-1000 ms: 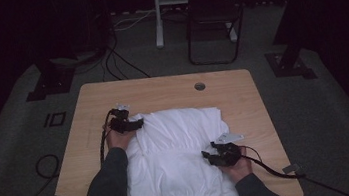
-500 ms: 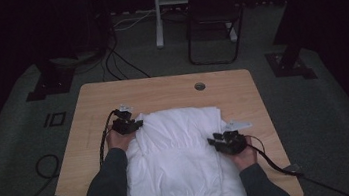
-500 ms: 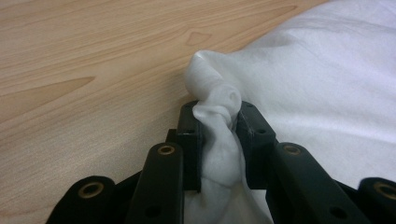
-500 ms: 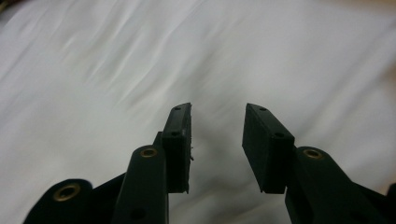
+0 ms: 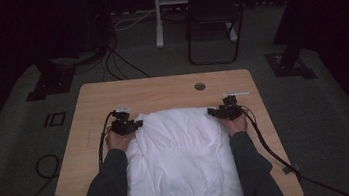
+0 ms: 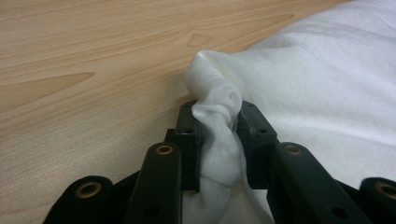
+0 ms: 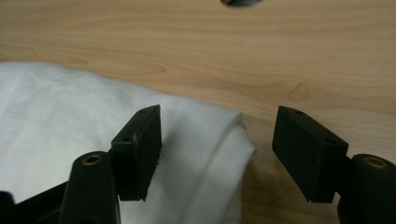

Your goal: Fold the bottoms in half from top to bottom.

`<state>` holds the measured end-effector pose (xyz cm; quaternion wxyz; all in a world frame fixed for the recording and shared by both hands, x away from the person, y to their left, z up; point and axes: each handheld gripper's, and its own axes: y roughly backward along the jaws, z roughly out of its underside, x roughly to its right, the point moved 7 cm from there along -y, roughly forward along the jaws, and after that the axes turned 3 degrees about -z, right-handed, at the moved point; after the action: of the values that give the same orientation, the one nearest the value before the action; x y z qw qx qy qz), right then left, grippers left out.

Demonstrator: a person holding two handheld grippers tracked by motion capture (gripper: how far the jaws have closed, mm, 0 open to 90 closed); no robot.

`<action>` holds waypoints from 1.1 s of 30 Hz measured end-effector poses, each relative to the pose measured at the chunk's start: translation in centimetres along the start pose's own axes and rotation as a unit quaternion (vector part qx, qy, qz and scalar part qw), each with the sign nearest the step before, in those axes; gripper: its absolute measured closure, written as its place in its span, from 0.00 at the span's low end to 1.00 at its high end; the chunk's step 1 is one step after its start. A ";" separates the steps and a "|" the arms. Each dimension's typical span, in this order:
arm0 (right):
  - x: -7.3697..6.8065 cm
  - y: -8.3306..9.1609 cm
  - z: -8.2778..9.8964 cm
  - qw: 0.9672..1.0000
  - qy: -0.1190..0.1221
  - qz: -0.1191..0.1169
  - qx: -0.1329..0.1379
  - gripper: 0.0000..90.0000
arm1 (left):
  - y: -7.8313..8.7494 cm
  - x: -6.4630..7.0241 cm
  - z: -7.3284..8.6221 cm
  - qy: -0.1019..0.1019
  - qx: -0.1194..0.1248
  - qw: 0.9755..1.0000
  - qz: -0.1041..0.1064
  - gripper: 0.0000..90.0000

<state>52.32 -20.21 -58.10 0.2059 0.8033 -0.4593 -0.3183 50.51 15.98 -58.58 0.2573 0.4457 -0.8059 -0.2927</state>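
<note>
**Wooden table, white garment, both grippers at the far corners**

Dark floor with loose cables surrounds the wooden table (image 5: 161, 92), which has a round hole (image 5: 199, 86) near its far edge. I see a white garment (image 5: 179, 153) spread across the near half of the table, between the person's two sleeved forearms, its ribbed hem toward the near edge.

Left gripper (image 5: 133, 125): I have it at the garment's far left corner. In the left gripper view the black jaws are clenched on a bunched, twisted fold of the white cloth (image 6: 217, 121), which rises between them and curls over their tips. Bare wood lies to one side and the flat body of the garment to the other.

Right gripper (image 5: 214, 112): I have it at the garment's far right corner. Its jaws have just been opening. In the right gripper view they stand wide apart and released; the folded corner of the garment (image 7: 219, 135) lies between them on the table, untouched by either pad.
</note>
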 end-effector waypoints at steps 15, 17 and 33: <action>-0.9 -0.4 1.0 0.999 -0.014 -0.033 -0.027 0.94 | 0.1 0.1 -0.1 0.012 -0.006 1.000 0.000 0.84; -0.9 0.1 0.7 0.999 -0.012 -0.030 -0.015 0.95 | 0.4 -0.1 -0.3 0.021 -0.009 1.000 0.005 0.86; -2.5 8.2 -7.9 0.990 0.054 -0.027 0.130 0.96 | 8.1 0.4 -8.4 0.042 0.127 0.990 0.054 0.88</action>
<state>51.94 -21.77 -46.55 0.1160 0.8515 -0.4628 -0.2175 51.43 17.04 -46.99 0.2474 0.4420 -0.8482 -0.1546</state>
